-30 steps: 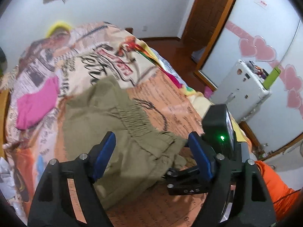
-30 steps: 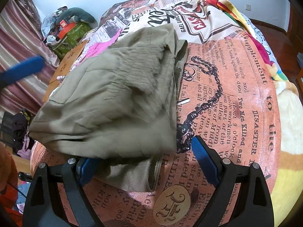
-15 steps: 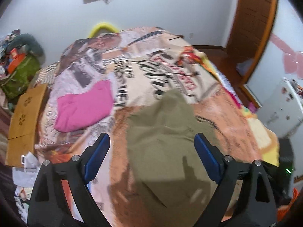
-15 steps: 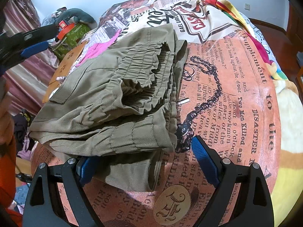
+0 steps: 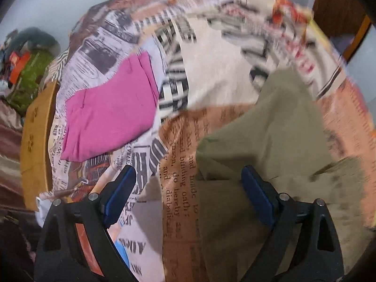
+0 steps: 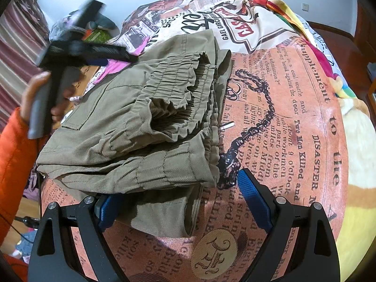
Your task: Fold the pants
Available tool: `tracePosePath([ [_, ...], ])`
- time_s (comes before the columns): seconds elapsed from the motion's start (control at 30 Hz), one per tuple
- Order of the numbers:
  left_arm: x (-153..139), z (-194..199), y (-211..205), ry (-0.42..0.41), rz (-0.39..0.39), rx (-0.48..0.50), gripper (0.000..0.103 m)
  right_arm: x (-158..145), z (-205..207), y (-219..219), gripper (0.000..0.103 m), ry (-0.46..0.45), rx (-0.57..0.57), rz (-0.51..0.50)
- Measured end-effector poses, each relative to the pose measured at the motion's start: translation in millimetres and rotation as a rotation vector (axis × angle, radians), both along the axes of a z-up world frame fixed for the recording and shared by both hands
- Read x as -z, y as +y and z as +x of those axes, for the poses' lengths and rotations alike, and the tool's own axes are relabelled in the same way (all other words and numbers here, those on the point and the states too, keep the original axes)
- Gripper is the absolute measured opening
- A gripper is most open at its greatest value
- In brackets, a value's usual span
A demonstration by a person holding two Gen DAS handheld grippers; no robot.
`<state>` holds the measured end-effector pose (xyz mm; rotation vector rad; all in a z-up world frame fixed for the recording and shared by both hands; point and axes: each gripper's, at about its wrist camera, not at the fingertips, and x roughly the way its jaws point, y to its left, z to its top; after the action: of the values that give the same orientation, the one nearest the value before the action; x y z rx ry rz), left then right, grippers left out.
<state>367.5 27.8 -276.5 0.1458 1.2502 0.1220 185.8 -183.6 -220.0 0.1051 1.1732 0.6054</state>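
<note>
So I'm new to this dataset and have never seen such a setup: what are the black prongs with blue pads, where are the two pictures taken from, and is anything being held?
There is no robot here. A person holds a hand-held two-finger gripper in each hand, and a fisheye camera on each looks along its fingers.

One picture comes from the left gripper, the other from the right gripper. The right view also shows the person's hand in an orange sleeve gripping the left tool.

On the bedspread, printed like newspaper, lie folded olive pants and a pink cloth.

Nothing is held. Both grippers stand open. The right one straddles the near edge of the pants without pinching it.
</note>
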Motion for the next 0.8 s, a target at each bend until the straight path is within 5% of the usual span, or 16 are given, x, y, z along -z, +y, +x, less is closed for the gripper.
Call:
tracePosePath([
  [0.1, 18.0, -3.7, -2.8, 0.022, 0.038, 0.031, 0.095, -4.0, -1.6, -3.1, 0.090, -0.005, 0.000, 0.004],
  [0.23, 17.7, -13.6, 7.8, 0.028, -0.016, 0.010, 0.095, -11.1, -6.3, -6.9, 0.090, -0.024, -0.001, -0.003],
  [0.63, -12.4, -97.3, 22.0, -0.054, 0.068, 0.012, 0.095, -26.9, -12.6, -33.7, 0.090, -0.074, 0.071, -0.029],
  [0.8, -21.4, -137.9, 31.7, -0.065, 0.019, -0.016, 0.095, -38.9, -14.2, -45.4, 0.090, -0.106, 0.109, -0.046],
])
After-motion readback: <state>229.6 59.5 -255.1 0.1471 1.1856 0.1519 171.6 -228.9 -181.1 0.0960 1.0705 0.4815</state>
